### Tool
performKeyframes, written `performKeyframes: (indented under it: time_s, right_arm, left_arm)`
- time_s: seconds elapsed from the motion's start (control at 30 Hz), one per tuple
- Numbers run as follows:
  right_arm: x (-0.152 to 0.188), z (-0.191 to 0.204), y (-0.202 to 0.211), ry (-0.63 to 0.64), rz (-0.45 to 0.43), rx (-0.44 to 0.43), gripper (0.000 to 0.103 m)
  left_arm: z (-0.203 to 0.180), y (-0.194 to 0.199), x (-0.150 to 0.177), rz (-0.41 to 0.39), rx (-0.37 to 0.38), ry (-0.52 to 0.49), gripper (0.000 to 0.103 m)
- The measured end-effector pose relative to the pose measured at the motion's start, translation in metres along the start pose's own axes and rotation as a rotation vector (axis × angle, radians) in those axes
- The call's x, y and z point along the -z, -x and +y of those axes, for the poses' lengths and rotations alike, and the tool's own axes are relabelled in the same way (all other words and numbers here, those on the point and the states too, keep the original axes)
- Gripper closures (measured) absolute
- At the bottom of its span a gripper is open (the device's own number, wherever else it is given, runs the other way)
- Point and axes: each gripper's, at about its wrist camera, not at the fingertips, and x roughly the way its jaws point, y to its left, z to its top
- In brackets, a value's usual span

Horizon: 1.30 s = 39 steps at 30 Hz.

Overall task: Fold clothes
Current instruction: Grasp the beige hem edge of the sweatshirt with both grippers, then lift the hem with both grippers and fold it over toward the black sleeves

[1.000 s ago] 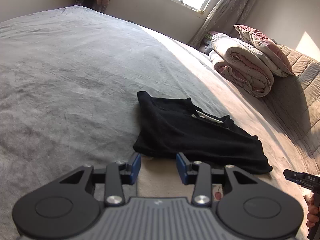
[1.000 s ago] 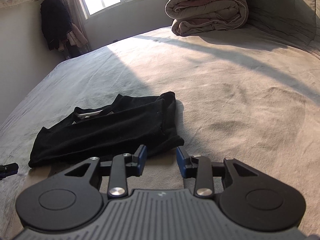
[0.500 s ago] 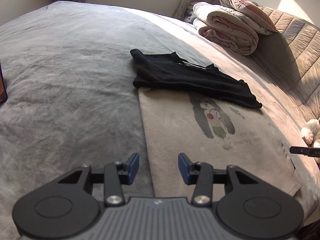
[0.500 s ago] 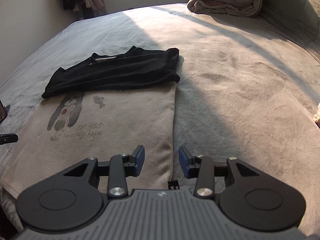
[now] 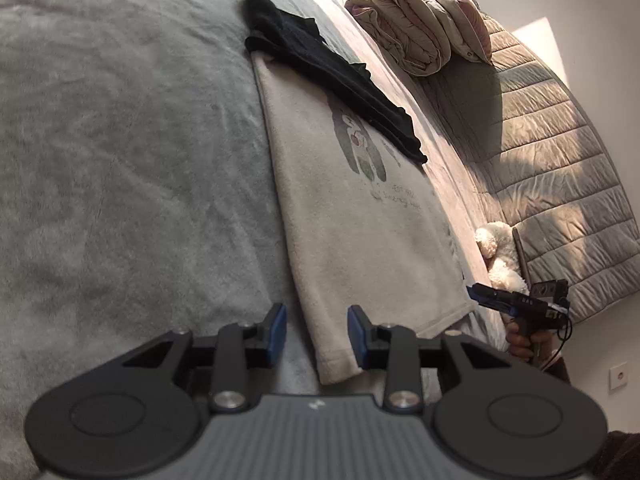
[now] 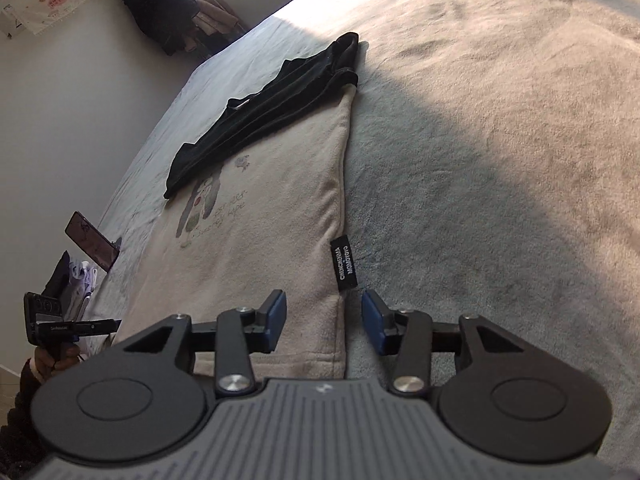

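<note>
Bedroom, daylight slanting in; a wide grey bed cover (image 5: 120,140) takes up most of both views, with rolled quilts (image 5: 404,28) stacked far up by a quilted headboard (image 5: 560,160). The cream garment (image 5: 360,240), printed with a cartoon figure and some script, lies flat near the bed's foot edge; a folded black garment (image 5: 332,72) rests across its far end, touching it. Left gripper (image 5: 316,336) sits at the cream piece's near left corner: jaws apart but closing, the hem corner between the pads, not yet pressed. Right gripper (image 6: 324,322) sits at the near right corner: jaws apart and opening, side seam and black label tag (image 6: 343,264) just ahead between them, nothing held. Step in hand, as I read it: taking both near corners to start a fold of the cream garment. Next move calls for both sets of pads to bite the hem squarely, then a matched lift and carry toward the far end, stopping short of or laying over the black piece. Edges: near hem lies close to the bed's edge. A white plush toy (image 5: 500,256) lies off to the right, a phone (image 6: 90,240) off to the left, both clear of the cloth. Open cover stretches left, right and ahead.
</note>
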Motion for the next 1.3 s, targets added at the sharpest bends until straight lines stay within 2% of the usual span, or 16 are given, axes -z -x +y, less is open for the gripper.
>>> performKeyframes:
  time_s: [0.07,0.2,0.33,0.57,0.63,0.7,0.77,0.9,1.1,1.23,1.3]
  right_arm:
    - [0.004,-0.007,0.002,-0.023,0.035,-0.069,0.056]
    - [0.003,-0.014,0.0,-0.087,0.059,-0.13,0.056]
    - [-0.001,-0.007,-0.007,-0.067,0.089,-0.151,0.056]
    - [-0.003,0.005,-0.022,-0.034,0.124,-0.173,0.056]
    - [-0.004,0.009,-0.027,-0.028,0.132,-0.17,0.061]
    - [-0.004,0.009,-0.029,-0.035,0.137,-0.165,0.077]
    - [-0.004,0.004,-0.028,-0.046,0.135,-0.172,0.081]
    - [-0.005,0.005,-0.025,-0.055,0.108,-0.194,0.082]
    - [-0.025,0.013,-0.022,-0.097,-0.013,-0.219,0.083]
    - [-0.043,0.014,-0.031,-0.141,-0.096,-0.192,0.083]
    - [-0.051,0.012,-0.038,-0.173,-0.127,-0.172,0.083]
  left_arm:
    - [0.008,-0.001,0.002,0.009,0.027,0.035,0.084]
    - [0.005,-0.007,0.001,0.029,0.044,0.049,0.085]
    - [-0.008,-0.014,0.004,0.057,0.048,-0.003,0.085]
    - [-0.016,-0.027,0.004,0.071,0.073,-0.026,0.085]
    - [-0.017,-0.026,0.005,0.07,0.076,-0.036,0.088]
    - [-0.014,-0.022,0.007,0.058,0.089,-0.025,0.092]
    - [-0.009,-0.019,0.008,0.043,0.107,-0.008,0.093]
    - [-0.007,-0.011,0.008,-0.006,0.156,0.001,0.094]
    - [-0.015,-0.004,-0.011,-0.172,0.243,0.028,0.094]
    - [-0.01,-0.011,-0.029,-0.296,0.238,0.123,0.094]
    - [-0.007,-0.018,-0.04,-0.332,0.196,0.178,0.094]
